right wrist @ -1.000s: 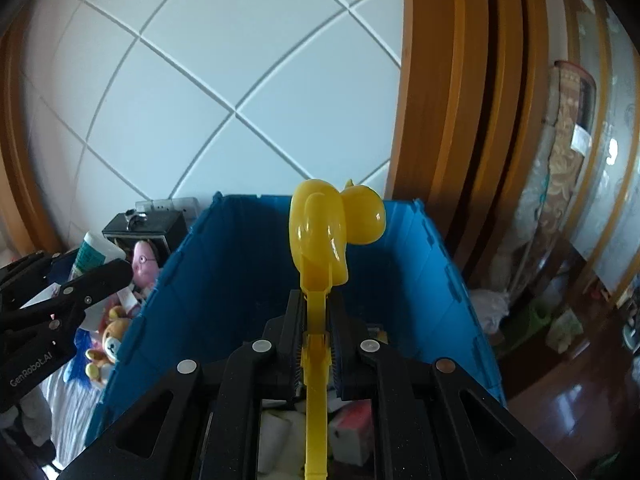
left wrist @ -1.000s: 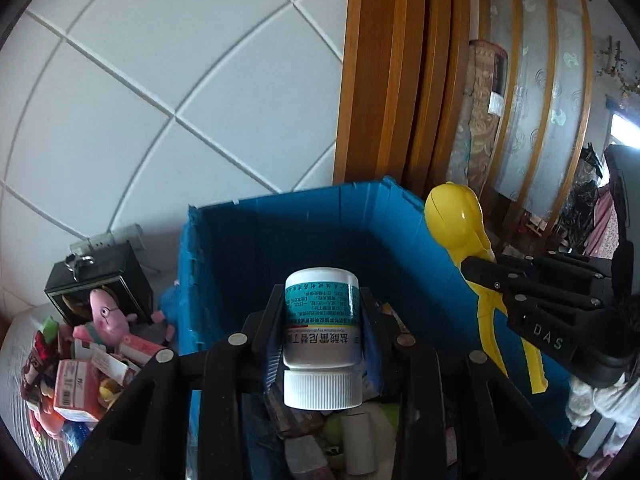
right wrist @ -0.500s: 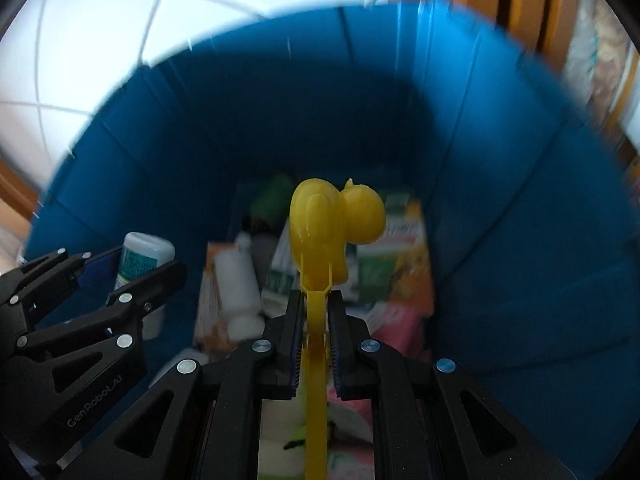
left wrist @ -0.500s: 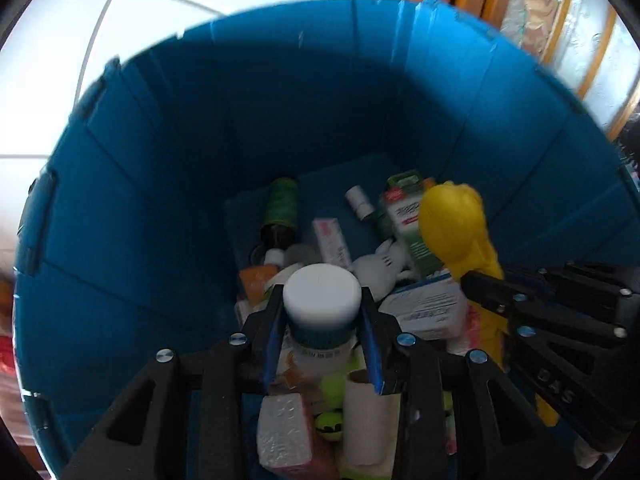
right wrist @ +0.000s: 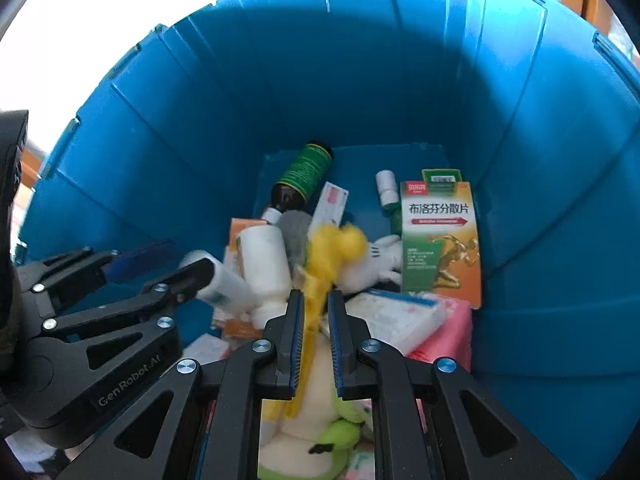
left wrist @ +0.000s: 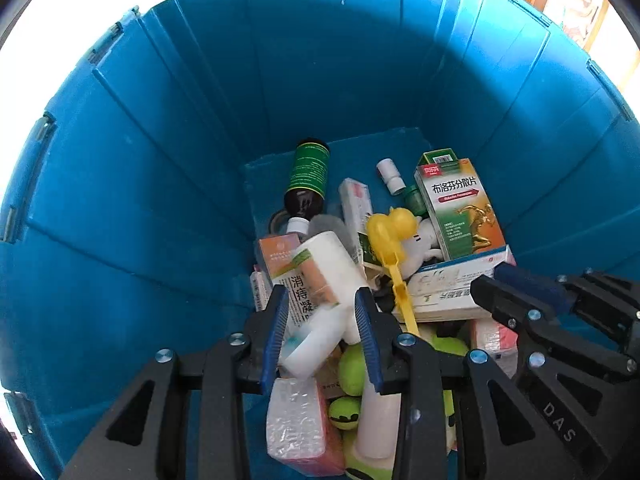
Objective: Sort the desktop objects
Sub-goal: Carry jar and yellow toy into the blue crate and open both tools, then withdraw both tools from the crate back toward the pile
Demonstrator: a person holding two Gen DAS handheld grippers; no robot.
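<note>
Deep blue plastic bin (left wrist: 160, 184) fills both views; bright white wall beyond its rim. Bin floor is heaped with sorted items. Landmark: green-and-orange medicine box (left wrist: 460, 208), leaning upright toward the far right. Left of it, a yellow plastic long-handled toy (left wrist: 390, 240) lies on the pile, blurred in the right view, probably falling. Right hand-held gripper (right wrist: 314, 320) stands spread above it, pinching nothing. Further left, a white plastic bottle (left wrist: 320, 280) rests on the heap; left hand-held gripper (left wrist: 322, 328) is spread wide around it, pads apart from it. Both seem parted to drop items into the bin.
</note>
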